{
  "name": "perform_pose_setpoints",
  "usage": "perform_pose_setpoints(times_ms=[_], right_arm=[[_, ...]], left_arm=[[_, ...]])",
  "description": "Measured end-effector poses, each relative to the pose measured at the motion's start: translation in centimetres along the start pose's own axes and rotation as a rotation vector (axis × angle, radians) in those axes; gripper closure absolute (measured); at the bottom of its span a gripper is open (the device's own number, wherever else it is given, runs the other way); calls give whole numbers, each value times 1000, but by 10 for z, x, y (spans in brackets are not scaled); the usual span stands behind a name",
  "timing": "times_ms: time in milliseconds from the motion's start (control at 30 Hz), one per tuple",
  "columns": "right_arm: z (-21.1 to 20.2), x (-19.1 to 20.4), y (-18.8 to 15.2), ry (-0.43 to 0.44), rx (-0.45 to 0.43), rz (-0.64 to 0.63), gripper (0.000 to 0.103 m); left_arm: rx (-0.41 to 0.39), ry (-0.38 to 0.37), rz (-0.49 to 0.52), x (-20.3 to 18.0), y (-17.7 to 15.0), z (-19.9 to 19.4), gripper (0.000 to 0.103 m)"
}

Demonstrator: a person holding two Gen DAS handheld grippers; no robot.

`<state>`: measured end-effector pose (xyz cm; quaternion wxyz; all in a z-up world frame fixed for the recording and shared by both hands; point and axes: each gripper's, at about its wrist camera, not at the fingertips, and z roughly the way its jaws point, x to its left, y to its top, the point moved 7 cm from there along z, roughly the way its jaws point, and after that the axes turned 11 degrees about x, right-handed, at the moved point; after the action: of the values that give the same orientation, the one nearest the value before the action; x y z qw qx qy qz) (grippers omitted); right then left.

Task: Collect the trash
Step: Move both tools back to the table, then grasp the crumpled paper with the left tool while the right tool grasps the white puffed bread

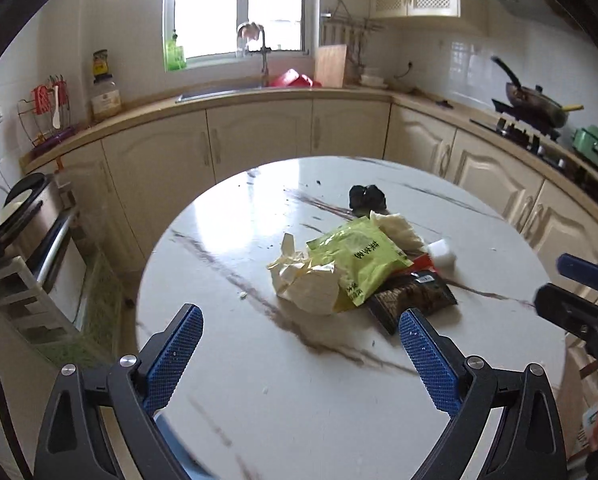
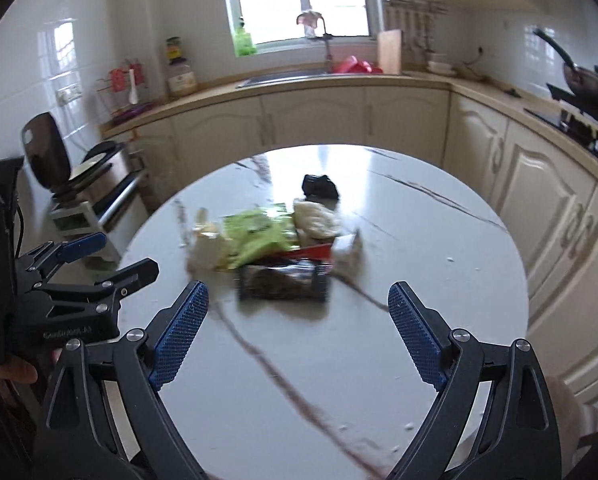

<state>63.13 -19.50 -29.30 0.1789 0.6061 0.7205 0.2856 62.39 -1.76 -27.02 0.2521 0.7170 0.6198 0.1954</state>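
Trash pile [image 1: 355, 268] sits mid-desk [image 1: 259, 380], ahead of both tongs. Left tongs [image 1: 299, 360] and right tongs [image 2: 299, 332] gape wide, empty, short of the pile. Dark wrapper [image 2: 285, 284], long axis crosswise, lies nearest the right tongs.

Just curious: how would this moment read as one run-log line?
left gripper: open, empty | right gripper: open, empty | trash pile: on table, untouched
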Motion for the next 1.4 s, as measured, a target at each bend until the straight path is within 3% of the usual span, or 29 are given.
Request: perform_pose_setpoints(times_ms=[200, 300, 400, 467, 533, 600, 733, 967, 1233, 1400], right_arm=[[31, -38, 4, 1, 55, 44, 12], [43, -47, 10, -4, 66, 48, 12], [55, -52, 19, 0, 78, 53, 12], [64, -53, 27, 13, 88, 58, 12], [71, -53, 35, 28, 94, 59, 12], [78, -49, 45, 25, 94, 38, 12], [100, -35, 61, 48, 124, -11, 12], [149, -31, 76, 57, 230, -33, 14], [178, -35, 75, 82, 274, -27, 21], [177, -27, 76, 127, 275, -53, 50]], left_arm=[[95, 1, -80, 9, 39, 75, 8], [108, 24, -125, 25, 55, 94, 8], [118, 29, -110, 25, 68, 113, 9], [141, 13, -98, 22, 74, 131, 22], [170, 5, -84, 21, 79, 146, 47], [172, -2, -71, 22, 81, 151, 49], [159, -17, -65, 30, 82, 149, 57], [103, -27, -70, 46, 76, 124, 57], [47, -44, -61, 48, 47, 83, 57], [41, -63, -63, 48, 35, 63, 57]])
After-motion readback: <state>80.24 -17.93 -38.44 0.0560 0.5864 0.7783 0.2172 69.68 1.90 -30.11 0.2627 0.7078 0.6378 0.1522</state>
